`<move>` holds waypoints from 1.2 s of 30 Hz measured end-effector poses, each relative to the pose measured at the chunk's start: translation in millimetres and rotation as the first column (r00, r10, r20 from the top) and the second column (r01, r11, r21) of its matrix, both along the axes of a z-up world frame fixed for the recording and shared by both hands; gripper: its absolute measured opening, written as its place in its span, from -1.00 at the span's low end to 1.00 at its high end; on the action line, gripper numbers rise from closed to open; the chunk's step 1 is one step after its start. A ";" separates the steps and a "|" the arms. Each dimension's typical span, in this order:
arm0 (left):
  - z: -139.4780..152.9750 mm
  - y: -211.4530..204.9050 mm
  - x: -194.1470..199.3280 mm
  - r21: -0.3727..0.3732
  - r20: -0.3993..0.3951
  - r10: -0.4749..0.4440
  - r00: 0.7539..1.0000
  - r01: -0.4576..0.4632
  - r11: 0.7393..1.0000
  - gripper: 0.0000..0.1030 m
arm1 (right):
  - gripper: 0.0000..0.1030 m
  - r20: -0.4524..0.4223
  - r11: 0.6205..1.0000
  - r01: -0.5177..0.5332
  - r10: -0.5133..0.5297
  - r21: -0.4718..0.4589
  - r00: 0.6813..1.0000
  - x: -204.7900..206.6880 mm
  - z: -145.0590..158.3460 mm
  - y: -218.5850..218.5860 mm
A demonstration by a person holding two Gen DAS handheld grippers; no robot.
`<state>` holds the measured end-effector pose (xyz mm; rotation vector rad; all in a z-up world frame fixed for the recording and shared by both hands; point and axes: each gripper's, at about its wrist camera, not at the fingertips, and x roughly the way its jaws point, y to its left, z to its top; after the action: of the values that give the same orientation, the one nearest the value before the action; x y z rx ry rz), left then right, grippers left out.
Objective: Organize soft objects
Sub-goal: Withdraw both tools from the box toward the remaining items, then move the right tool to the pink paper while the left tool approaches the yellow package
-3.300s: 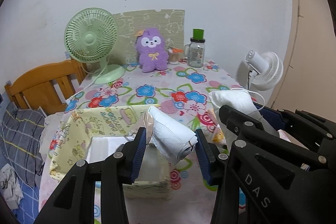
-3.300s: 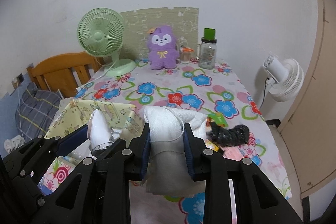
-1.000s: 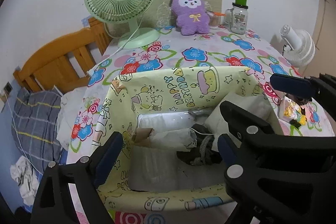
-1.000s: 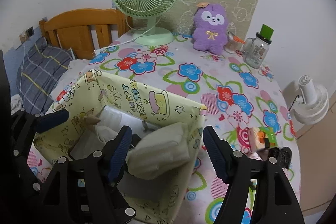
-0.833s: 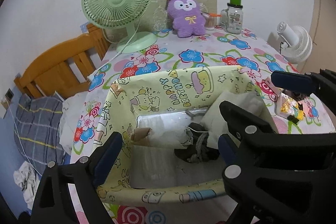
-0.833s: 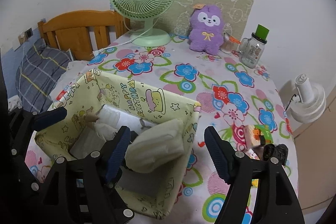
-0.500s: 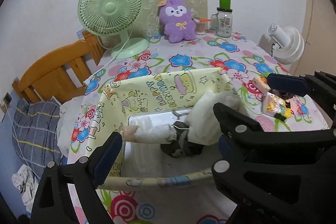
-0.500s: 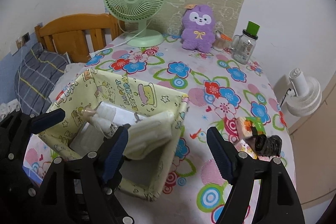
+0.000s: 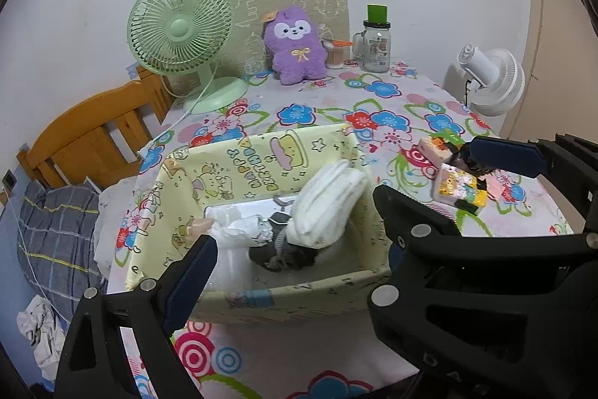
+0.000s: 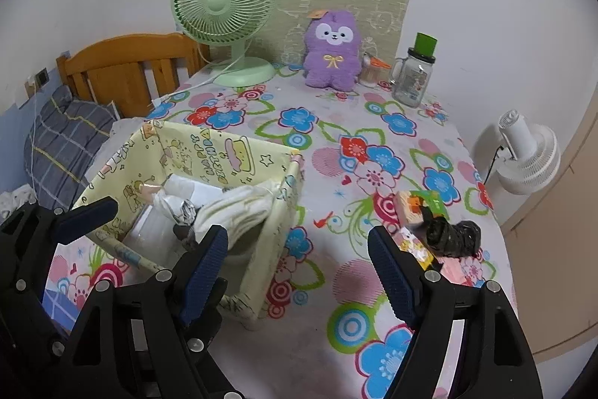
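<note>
- The right tool [image 10: 297,258] has its jaws spread wide with nothing between them, above the flowered tabletop [image 10: 336,122], just right of the yellow box [image 10: 239,156].
- The left tool [image 9: 295,242] is also wide and empty; in its own view the box [image 9: 261,159] fills the gap between its fingers.
- In the right wrist view the left tool's blue-padded finger [image 10: 88,214] reaches in over the box's left edge.
- Inside the box, a folded white cloth [image 9: 329,200] leans against the right wall, a crumpled white bundle [image 9: 243,230] lies left of it, and a dark grey item [image 9: 280,253] sits between and below them.
- To the right of the box on the tabletop lie a black rolled item [image 10: 452,236] and some colourful small packs [image 10: 415,208], touching each other.
- At the far end stand 1 green fan [image 10: 224,2], 1 purple plush toy [image 10: 332,51] and a glass jar with a green lid [image 10: 415,77].
- A white fan [image 10: 527,156] stands off the tabletop's right side; a wooden headboard [image 10: 127,70] is on the left.
</note>
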<state>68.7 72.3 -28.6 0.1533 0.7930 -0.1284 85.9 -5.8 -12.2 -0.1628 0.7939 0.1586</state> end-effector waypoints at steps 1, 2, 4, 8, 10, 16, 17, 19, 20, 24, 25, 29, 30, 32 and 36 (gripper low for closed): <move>-0.1 -1.1 -0.9 -0.001 0.000 -0.002 1.000 0.002 1.000 0.83 | 0.55 0.000 1.000 0.003 -0.003 0.000 1.000 -1.1 0.2 -2.0; 0.1 -3.0 -2.1 -0.002 0.000 -0.005 1.000 0.005 1.000 0.83 | 0.55 -0.001 1.000 0.006 -0.006 0.000 1.000 -2.2 0.4 -3.5; 0.5 -7.6 -4.1 -0.004 0.000 -0.010 1.000 0.010 1.000 0.83 | 0.55 -0.001 1.000 0.011 -0.011 0.003 1.000 -4.5 0.9 -8.1; 1.7 -16.2 -6.2 -0.008 0.003 -0.023 1.000 0.023 1.000 0.83 | 0.55 0.001 1.000 0.023 -0.023 0.012 1.000 -8.1 2.0 -17.3; 1.9 -21.1 -7.1 -0.008 0.004 -0.029 1.000 0.029 1.000 0.83 | 0.55 0.001 0.999 0.030 -0.030 0.014 1.000 -9.7 2.5 -22.7; 3.5 -37.1 -8.9 -0.004 0.008 -0.048 0.999 0.048 0.999 0.83 | 0.55 0.005 0.999 0.048 -0.049 0.022 0.999 -12.5 3.4 -38.9; 3.6 -39.7 -9.1 -0.005 0.008 -0.052 0.999 0.052 0.999 0.83 | 0.55 0.008 0.999 0.049 -0.050 0.023 0.999 -12.8 3.7 -41.2; 3.5 -46.2 -9.4 -0.009 0.005 -0.059 0.998 0.059 0.998 0.83 | 0.55 0.012 0.998 0.054 -0.054 0.017 0.998 -14.0 4.3 -47.2; 3.7 -49.3 -9.1 -0.008 0.005 -0.062 0.998 0.062 0.998 0.83 | 0.55 0.012 0.998 0.057 -0.057 0.016 0.998 -14.2 4.5 -49.7; 4.0 -61.6 -9.8 -0.003 0.005 -0.072 0.997 0.072 0.997 0.83 | 0.55 0.009 0.997 0.072 -0.072 0.021 0.997 -14.9 3.9 -62.6; 3.7 -63.9 -9.9 -0.002 0.004 -0.073 0.997 0.073 0.997 0.83 | 0.55 0.007 0.997 0.075 -0.075 0.024 0.997 -14.9 3.5 -66.1; 1.5 -75.2 -8.8 -0.001 -0.001 -0.080 0.997 0.080 0.997 0.83 | 0.55 0.001 0.996 0.084 -0.084 0.024 0.996 -15.6 1.5 -77.5; 0.9 -77.7 -8.5 0.000 -0.002 -0.081 0.997 0.081 0.997 0.83 | 0.55 0.000 0.996 0.088 -0.088 0.023 0.996 -15.7 0.7 -80.7; -0.1 -83.8 -8.1 0.000 -0.005 -0.085 0.996 0.085 0.996 0.83 | 0.55 -0.001 0.996 0.092 -0.092 0.020 0.996 -16.2 -0.1 -85.4; -0.7 -94.0 -8.8 0.004 0.007 -0.093 0.996 0.093 0.996 0.83 | 0.55 0.002 0.995 0.098 -0.098 0.019 0.995 -16.5 -0.6 -96.3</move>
<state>59.9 -21.7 -29.3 0.1938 0.7792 -0.2140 69.4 -102.1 -12.8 -0.1062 0.7952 0.0732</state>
